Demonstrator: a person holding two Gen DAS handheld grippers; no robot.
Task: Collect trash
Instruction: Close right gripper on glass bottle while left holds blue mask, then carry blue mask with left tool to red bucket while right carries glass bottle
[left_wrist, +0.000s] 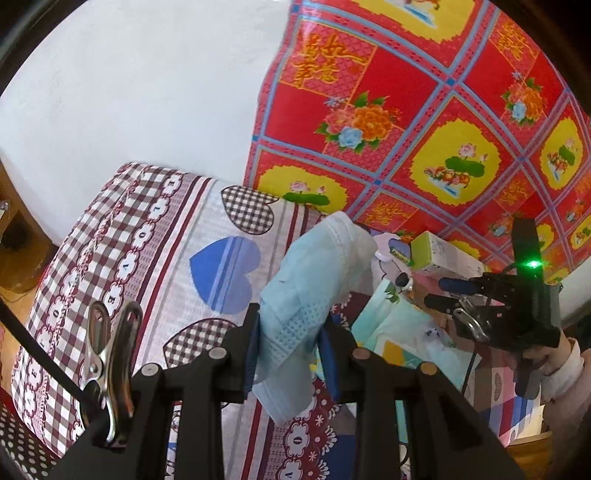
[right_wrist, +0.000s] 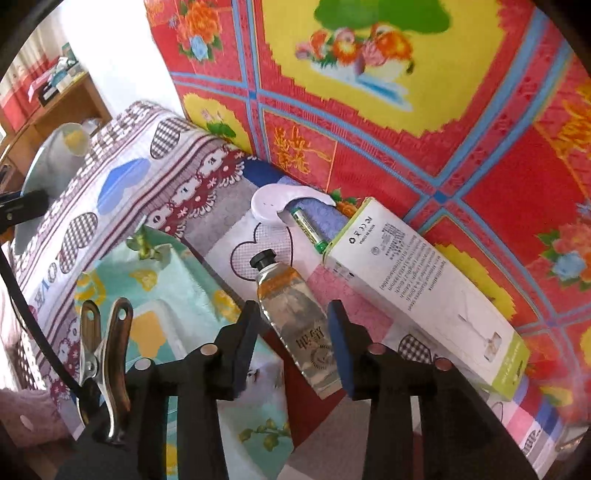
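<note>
My left gripper (left_wrist: 290, 341) is shut on a light blue face mask (left_wrist: 314, 280) and holds it above the heart-patterned bed sheet (left_wrist: 166, 251). My right gripper (right_wrist: 291, 332) is open, its fingers on either side of a squeezed cream tube (right_wrist: 295, 317) with a black cap lying on the bed. It also shows in the left wrist view (left_wrist: 443, 291), held by a hand. A long white and green box (right_wrist: 424, 291), a green battery (right_wrist: 308, 229) and a white crescent-shaped piece (right_wrist: 273, 203) lie beyond the tube. The box also shows in the left wrist view (left_wrist: 443, 254).
A red, yellow and blue floral quilt (right_wrist: 406, 110) rises behind the items. A mint green printed cloth (right_wrist: 159, 302) lies left of the tube. A wooden shelf (right_wrist: 48, 103) with small things stands at far left. A white wall (left_wrist: 129, 92) is behind the bed.
</note>
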